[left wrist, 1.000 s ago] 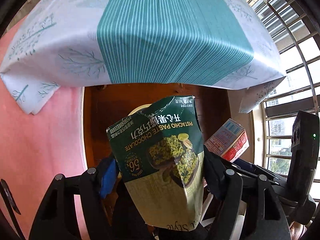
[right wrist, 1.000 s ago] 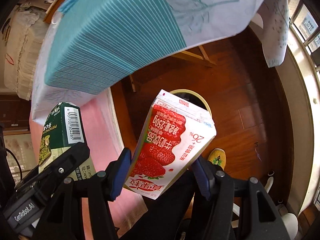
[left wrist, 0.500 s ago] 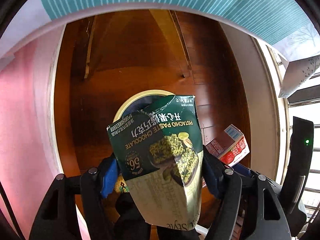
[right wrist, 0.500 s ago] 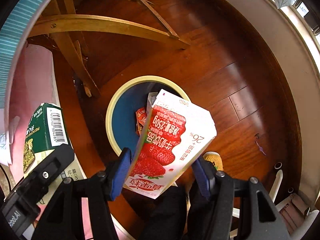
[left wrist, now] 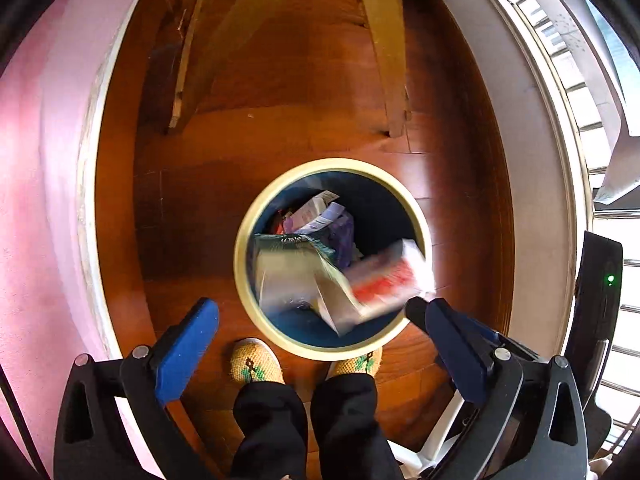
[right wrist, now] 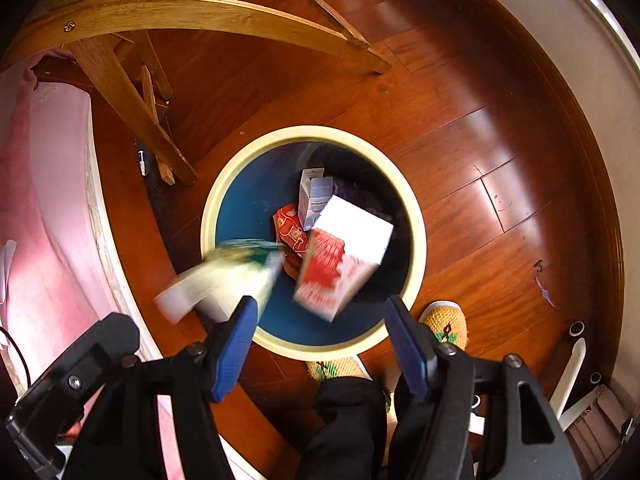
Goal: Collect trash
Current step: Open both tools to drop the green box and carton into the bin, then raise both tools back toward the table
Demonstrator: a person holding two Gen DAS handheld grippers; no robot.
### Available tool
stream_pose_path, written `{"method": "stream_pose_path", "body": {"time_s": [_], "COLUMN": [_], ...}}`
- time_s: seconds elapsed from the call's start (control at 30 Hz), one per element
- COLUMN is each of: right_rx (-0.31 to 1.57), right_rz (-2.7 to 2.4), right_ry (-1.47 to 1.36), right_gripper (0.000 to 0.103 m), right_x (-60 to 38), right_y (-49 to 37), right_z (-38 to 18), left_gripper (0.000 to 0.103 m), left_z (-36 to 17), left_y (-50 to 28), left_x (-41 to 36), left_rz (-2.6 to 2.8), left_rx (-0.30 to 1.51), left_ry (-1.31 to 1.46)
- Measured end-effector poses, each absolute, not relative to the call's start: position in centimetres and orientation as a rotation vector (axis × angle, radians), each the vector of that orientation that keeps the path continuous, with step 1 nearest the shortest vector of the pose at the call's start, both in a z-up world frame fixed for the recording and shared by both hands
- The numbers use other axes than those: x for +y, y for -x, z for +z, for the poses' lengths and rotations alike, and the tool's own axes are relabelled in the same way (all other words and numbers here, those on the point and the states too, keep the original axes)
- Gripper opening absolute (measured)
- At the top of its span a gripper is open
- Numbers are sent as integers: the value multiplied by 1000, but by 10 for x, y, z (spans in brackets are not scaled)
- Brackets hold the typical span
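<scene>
- Our left tongs (left wrist: 312, 312) are spreading wide with nothing between the pads; the green snack box (left wrist: 296, 272) is loose and blurred, dropping below them into the bin (left wrist: 244, 240).
- Our right tongs (right wrist: 320, 316) are also opening, and the red-and-white carton (right wrist: 340, 256) has left them; it is tumbling just ahead of the blue pads, over the mouth of the bin.
- From the right view the snack box (right wrist: 216, 280) appears to cross the near-left rim of the bin (right wrist: 416, 216), so we cannot tell whether it clears it.
- To do this well, we judge that we should keep both tongs over the opening until both pieces settle inside, then lift straight up without knocking the rim.
- Inside the blue bin, beyond the tongs, we see a small white and blue carton (right wrist: 314, 196), a red wrapper (right wrist: 290, 226) and something purple (left wrist: 342, 232).
- The bin stands on the wooden floor (right wrist: 460, 184), just ahead of our slippers (left wrist: 256, 362).
</scene>
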State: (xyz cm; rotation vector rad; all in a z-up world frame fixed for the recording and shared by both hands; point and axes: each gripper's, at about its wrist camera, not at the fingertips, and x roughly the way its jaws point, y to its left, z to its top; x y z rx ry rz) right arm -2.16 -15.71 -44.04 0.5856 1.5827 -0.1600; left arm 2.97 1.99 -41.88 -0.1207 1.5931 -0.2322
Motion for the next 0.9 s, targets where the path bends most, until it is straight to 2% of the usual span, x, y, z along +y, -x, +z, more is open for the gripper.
{"method": "stream_pose_path", "body": {"time_s": [0.17, 0.43, 0.9], "right_rx": [1586, 1563, 1460], "right_rz": [-180, -168, -132], "right_ry": [-546, -516, -536], "right_gripper": [70, 70, 70], "right_x": [-151, -153, -155], "right_y": [17, 14, 8], "right_z": [-445, -421, -293], "left_gripper": [102, 102, 102], "left_z": [-416, -386, -255], "left_y": [-25, -23, -29], "left_x": [37, 55, 56], "left_rz": [-182, -105, -76], "left_rx": [1590, 1544, 1446], "left_ry": [124, 135, 124]}}
